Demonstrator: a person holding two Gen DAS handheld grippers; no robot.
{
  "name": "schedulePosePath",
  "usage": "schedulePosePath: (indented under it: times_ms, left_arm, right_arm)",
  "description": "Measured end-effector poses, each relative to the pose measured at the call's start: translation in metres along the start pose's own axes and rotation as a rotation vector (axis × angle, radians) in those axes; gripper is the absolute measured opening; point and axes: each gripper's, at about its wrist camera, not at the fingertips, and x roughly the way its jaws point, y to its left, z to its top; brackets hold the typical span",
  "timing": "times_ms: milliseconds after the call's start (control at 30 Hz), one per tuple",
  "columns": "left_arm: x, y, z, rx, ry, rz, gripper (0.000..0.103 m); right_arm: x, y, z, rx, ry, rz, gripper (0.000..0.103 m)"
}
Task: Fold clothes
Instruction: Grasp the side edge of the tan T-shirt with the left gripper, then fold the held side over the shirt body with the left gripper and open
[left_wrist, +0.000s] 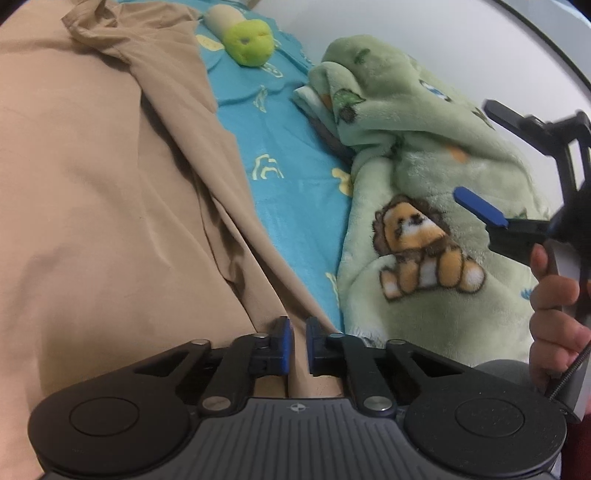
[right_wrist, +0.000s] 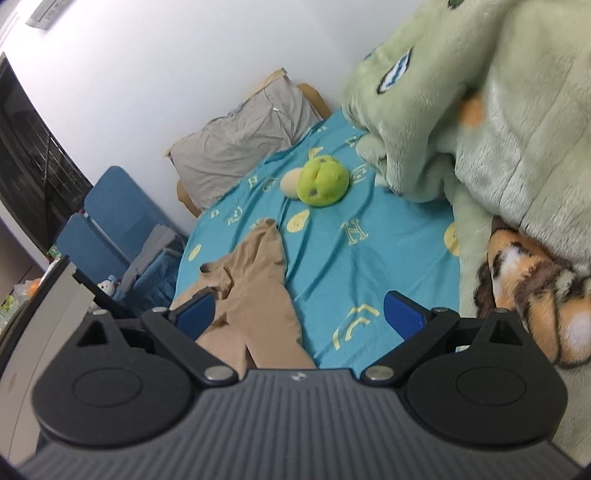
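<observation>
A tan garment (left_wrist: 92, 184) lies spread over the left of the bed, with folds running down to my left gripper (left_wrist: 298, 343). That gripper is shut on the garment's edge, and tan cloth shows in the thin slot between the blue pads. In the right wrist view the garment (right_wrist: 255, 295) trails up the sheet from below my right gripper (right_wrist: 299, 310), which stands wide open above the bed with nothing between its fingers. From the left wrist view, the right gripper (left_wrist: 472, 149) hovers over the blanket, held by a hand (left_wrist: 554, 302).
A blue patterned sheet (left_wrist: 288, 166) covers the bed. A green fleece blanket (left_wrist: 406, 110) with a lion print is heaped on the right. A green plush toy (right_wrist: 323, 181) lies near a grey pillow (right_wrist: 240, 140). A blue chair (right_wrist: 110, 221) stands beside the bed.
</observation>
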Motion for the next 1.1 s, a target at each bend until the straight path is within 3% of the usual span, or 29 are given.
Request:
schedulePosePath:
  times_ms: [167,467,533,567,600,633,833,867,933,1000,1033,1100]
  left_arm:
    - [-0.023,-0.008,0.004,-0.001,-0.066,-0.031,0.000]
    - [-0.011,-0.011,0.012,-0.083,-0.019,-0.029,0.000]
    - [-0.008,-0.011,0.014,-0.100,-0.007,-0.027,0.006]
    - [-0.006,-0.012,0.015,-0.109,-0.001,-0.027,0.015]
    - [-0.005,-0.012,0.016,-0.118,0.004,-0.026,0.033]
    - [-0.003,-0.012,0.017,-0.126,0.010,-0.025,0.040]
    - [0.047,-0.017,0.018,-0.204,0.081,-0.012,0.058]
    - [0.055,-0.018,0.018,-0.217,0.093,-0.006,0.057]
    - [0.064,-0.018,0.018,-0.220,0.105,0.032,0.045]
    - [0.065,-0.017,0.018,-0.222,0.109,0.054,0.011]
    - [0.060,-0.015,0.019,-0.223,0.106,0.049,0.003]
    - [0.050,-0.013,0.020,-0.225,0.102,0.038,0.002]
  right_arm:
    - [0.008,0.002,-0.004,-0.013,0.026,-0.033,0.100]
    - [0.010,0.003,-0.005,-0.009,0.035,-0.043,0.100]
    - [0.010,0.005,-0.004,-0.018,0.033,-0.040,0.099]
    - [0.010,0.005,-0.004,-0.020,0.034,-0.040,0.099]
    - [0.010,0.005,-0.003,-0.022,0.035,-0.039,0.099]
    - [0.011,0.004,-0.003,-0.021,0.037,-0.036,0.100]
    - [0.012,-0.001,-0.001,-0.020,0.037,-0.027,0.100]
    - [0.013,-0.003,-0.001,-0.018,0.040,-0.029,0.100]
    - [0.016,-0.006,-0.001,-0.011,0.048,-0.034,0.100]
    - [0.021,-0.011,-0.001,0.007,0.061,-0.046,0.100]
    - [0.023,-0.014,-0.001,0.018,0.067,-0.053,0.100]
    - [0.026,-0.018,-0.001,0.037,0.076,-0.067,0.100]
